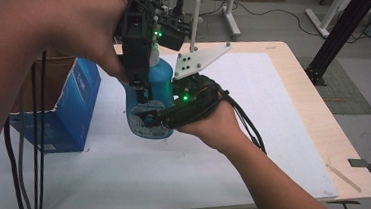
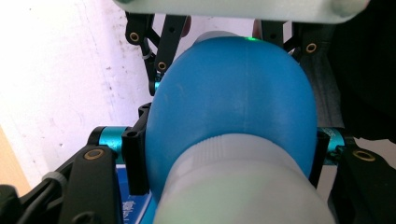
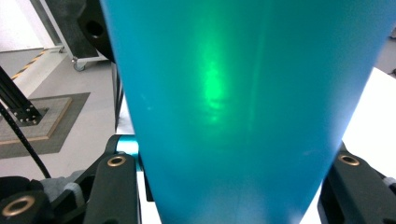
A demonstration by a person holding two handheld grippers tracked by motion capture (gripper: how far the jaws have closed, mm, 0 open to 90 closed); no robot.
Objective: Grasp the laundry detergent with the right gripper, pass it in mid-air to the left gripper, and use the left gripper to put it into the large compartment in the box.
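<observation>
A blue plastic bottle [image 1: 162,85] with a white cap [image 2: 243,186] is held just above the white-covered table [image 1: 251,140]. My left gripper [image 1: 142,88] comes down from above. Its black jaws press on both sides of the bottle's shoulder [image 2: 233,102], just beyond the cap. My right gripper [image 1: 149,119] reaches in from the right and is shut across the bottle's lower body [image 3: 233,93], with a jaw on each flank. The bottle's base is hidden behind the right gripper's jaws in the high view.
A torn blue cardboard box [image 1: 70,105] stands on the table to the left of the bottle. A thin wooden stick [image 1: 343,177] lies by the table's right edge. Black frame posts [image 1: 339,31] and white stand legs [image 1: 231,13] stand on the floor beyond.
</observation>
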